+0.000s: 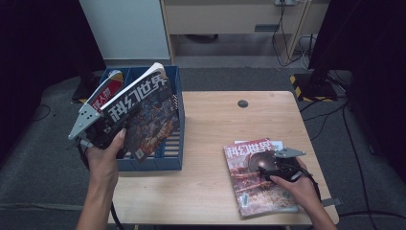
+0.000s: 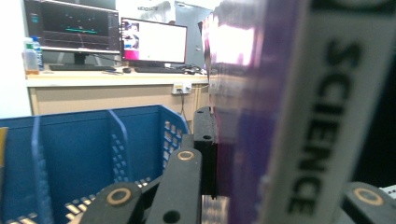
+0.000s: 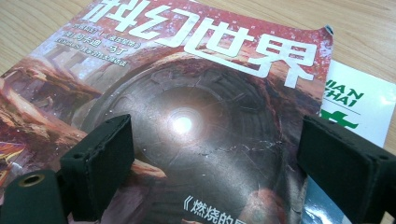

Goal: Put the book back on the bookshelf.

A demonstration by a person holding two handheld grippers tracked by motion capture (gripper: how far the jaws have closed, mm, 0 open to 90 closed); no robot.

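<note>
High view: red magazine (image 1: pixel 109 89) in blue rack (image 1: pixel 174 143).

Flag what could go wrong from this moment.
The left claw pinches the dark magazine near one edge above the blue file rack, so it may sag or catch a divider. The right claw hangs open over the red magazine, which overlaps a white booklet; both may be lifted together.

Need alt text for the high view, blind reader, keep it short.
The left gripper holds a dark-covered magazine tilted over a blue file box at the left end of a wooden table. The right gripper, jaws open, rests over a red-covered magazine lying flat near the table's right front corner, with another publication's edge showing beneath.
</note>
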